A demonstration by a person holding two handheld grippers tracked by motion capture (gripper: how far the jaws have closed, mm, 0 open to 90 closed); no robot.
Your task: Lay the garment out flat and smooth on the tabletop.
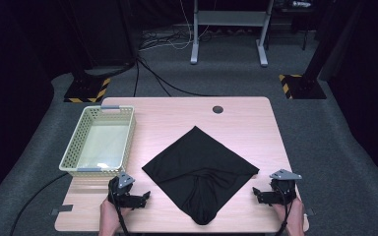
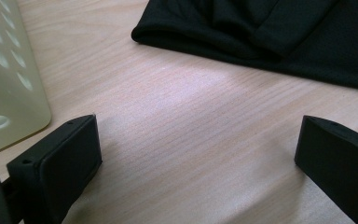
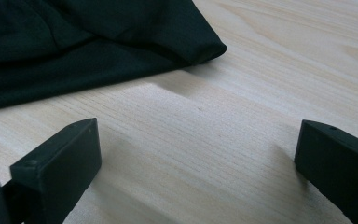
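The black cloth (image 1: 201, 169) lies flat on the wooden table (image 1: 177, 110), turned like a diamond, between the two grippers and touched by neither. Its nearest corner, rounded and slightly bunched, sits near the table's front edge, closer to the person than either gripper's tips, with soft folds running up from it into the middle of the fabric.

The left gripper (image 1: 146, 195) rests low on the table just left of the cloth's near-left edge, held in the person's left hand (image 1: 109, 216). Its jaws stand wide apart with bare wood between them. In the left gripper view the left gripper (image 2: 198, 154) faces a folded hem of the cloth (image 2: 261, 32) just ahead and to its right, apart from both jaws.

The right gripper (image 1: 256, 191) sits just right of the cloth's near-right edge, in the right hand (image 1: 291, 214), jaws likewise spread wide and empty. In the right gripper view the right gripper (image 3: 198, 154) looks at the cloth (image 3: 74, 42), whose right corner lies ahead and to its left, near but not touching.

Just beyond the left gripper, on its left, stands a pale basket (image 1: 81, 140) with perforated walls; a corner of the basket (image 2: 4, 84) shows close beside the left jaw in the left gripper view. Farther off, past the cloth's far corner, a small round hole (image 1: 218, 109) marks the table's far edge.
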